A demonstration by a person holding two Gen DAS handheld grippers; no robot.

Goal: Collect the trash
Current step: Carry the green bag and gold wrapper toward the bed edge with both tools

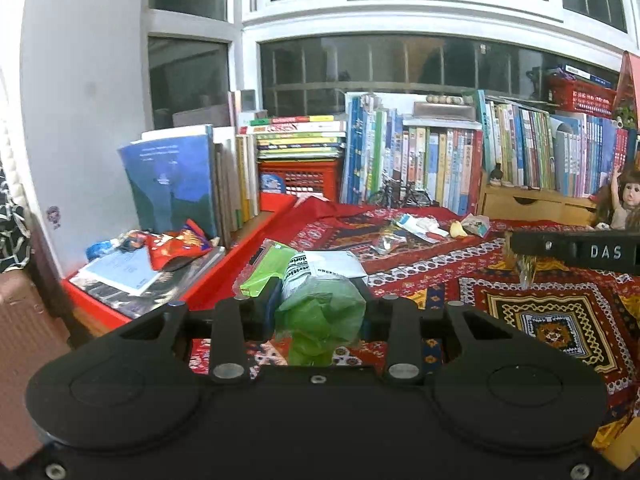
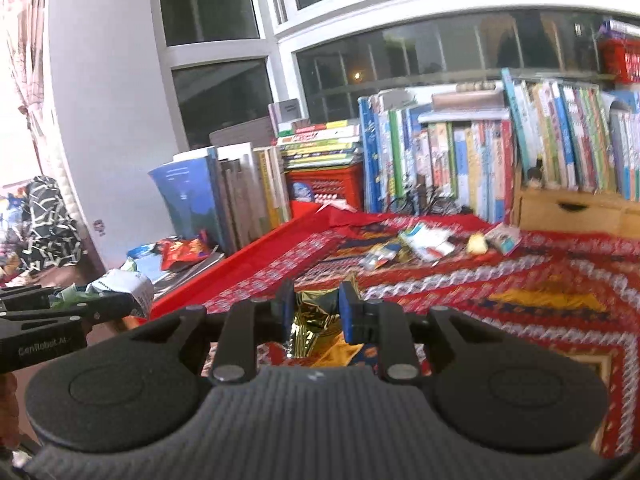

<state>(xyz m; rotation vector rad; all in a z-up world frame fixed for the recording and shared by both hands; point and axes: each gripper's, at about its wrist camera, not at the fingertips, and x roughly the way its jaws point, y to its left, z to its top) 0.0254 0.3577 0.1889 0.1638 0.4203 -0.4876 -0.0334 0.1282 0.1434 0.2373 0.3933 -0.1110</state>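
In the left wrist view my left gripper (image 1: 318, 294) is shut on a bundle of green and white plastic wrappers (image 1: 320, 312), held above the patterned red cloth (image 1: 560, 320). In the right wrist view my right gripper (image 2: 316, 304) is shut on a crumpled gold foil wrapper (image 2: 310, 320) between its blue pads (image 2: 347, 314). More wrappers (image 1: 416, 230) (image 2: 424, 240) lie scattered far back on the cloth. A red snack bag (image 1: 176, 246) (image 2: 184, 250) rests on flat books at the left. Each gripper shows at the edge of the other's view.
A row of upright books (image 1: 440, 160) (image 2: 460, 152), a red crate (image 1: 300, 180) and a wooden drawer box (image 1: 532, 200) line the back under the window. A doll (image 1: 624, 200) sits at far right. A red tray edge (image 2: 256, 256) borders the cloth's left side.
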